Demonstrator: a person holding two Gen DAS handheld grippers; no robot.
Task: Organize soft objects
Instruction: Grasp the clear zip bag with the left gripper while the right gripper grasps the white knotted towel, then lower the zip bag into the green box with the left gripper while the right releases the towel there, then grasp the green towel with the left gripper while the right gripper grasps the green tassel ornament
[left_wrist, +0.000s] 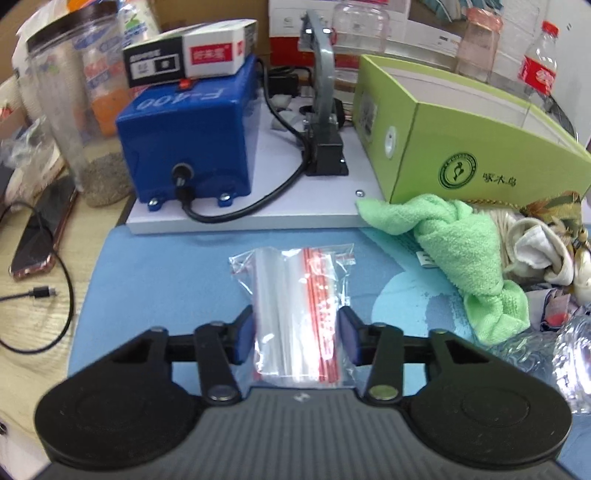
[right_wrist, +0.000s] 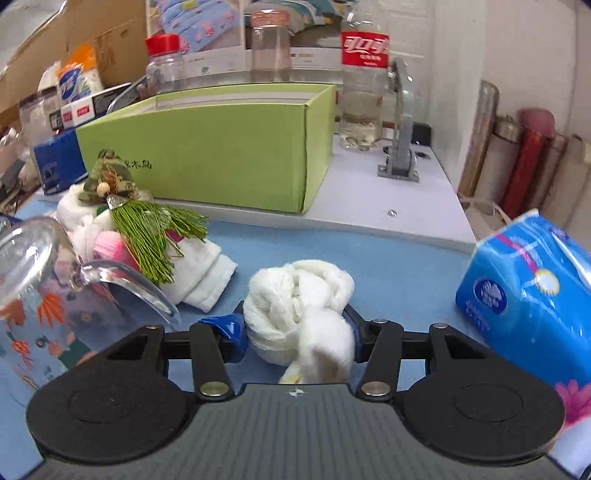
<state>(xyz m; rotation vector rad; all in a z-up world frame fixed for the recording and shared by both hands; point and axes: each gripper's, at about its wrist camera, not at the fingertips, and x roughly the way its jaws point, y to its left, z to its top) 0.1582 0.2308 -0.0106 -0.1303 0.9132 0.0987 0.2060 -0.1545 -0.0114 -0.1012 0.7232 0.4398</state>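
my left claw (left_wrist: 295, 334) is clamped on the slippery packet of zip bags (left_wrist: 295, 314), near on the blue mat (left_wrist: 166, 266); light, it needs a mid-pack grip. my right claw (right_wrist: 295, 332) squeezes the soft white cloth ball (right_wrist: 299, 302), near the green box (right_wrist: 207, 147).

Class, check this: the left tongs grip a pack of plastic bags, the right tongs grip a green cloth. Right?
Not quite. The right tongs grip a white cloth, as the right wrist view shows; the green cloth lies untouched. The left tongs do grip the pack of plastic bags.
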